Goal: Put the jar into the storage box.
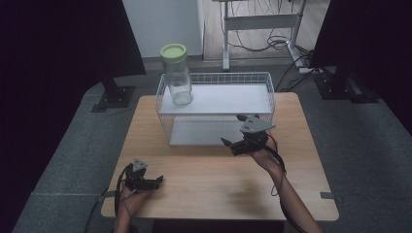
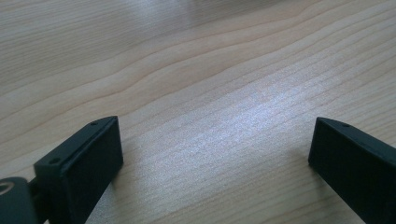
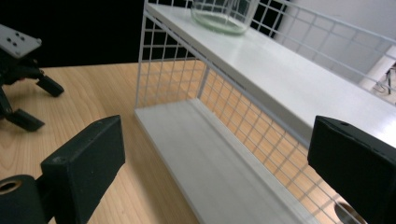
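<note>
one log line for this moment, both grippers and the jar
left gripper: open, low over table near edge | right gripper: open, empty, at front of wire rack | jar: upright, green lid on, rack's upper shelf, left end

One glass jar (image 1: 178,77), one wire rack (image 1: 262,77) with two shelves, one table (image 1: 204,189), two grippers.

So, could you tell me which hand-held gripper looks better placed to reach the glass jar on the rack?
Probably the right hand-held gripper: it is open beside the wire rack holding the glass jar. The left hand-held gripper sits at the table's near edge.
</note>
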The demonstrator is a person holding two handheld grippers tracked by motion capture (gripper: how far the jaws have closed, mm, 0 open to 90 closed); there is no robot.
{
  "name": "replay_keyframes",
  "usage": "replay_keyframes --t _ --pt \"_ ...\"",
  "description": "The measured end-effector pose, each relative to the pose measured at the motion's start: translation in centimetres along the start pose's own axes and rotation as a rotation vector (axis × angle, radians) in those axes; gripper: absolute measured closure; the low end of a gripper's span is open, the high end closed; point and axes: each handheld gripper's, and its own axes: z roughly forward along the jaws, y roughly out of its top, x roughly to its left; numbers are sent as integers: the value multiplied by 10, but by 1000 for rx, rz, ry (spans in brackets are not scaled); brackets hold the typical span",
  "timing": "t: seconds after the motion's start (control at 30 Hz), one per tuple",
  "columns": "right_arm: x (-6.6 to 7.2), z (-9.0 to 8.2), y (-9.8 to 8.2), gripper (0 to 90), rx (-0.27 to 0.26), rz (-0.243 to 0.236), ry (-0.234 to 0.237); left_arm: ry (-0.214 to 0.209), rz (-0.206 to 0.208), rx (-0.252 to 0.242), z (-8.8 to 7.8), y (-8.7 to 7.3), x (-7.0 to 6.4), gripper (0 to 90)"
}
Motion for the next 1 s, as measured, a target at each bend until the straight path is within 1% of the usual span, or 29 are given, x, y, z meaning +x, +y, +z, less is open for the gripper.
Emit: replay_keyframes --t 0.1,0.47,0.53,0.67,1.0 --pt "1 -7 -8 40 10 -1 -15 0 0 -1 0 0 0 28" --pt "1 -37 -36 42 20 27 -59 4 -2 1 0 0 0 28" --pt "1 -42 -41 43 19 25 -67 3 -1 1 0 0 0 28" --pt "2 -51 -50 43 26 38 -81 5 -3 0 0 0 -1 29" --pt "4 -70 -78 44 44 87 -123 6 -4 0 0 0 -1 28"
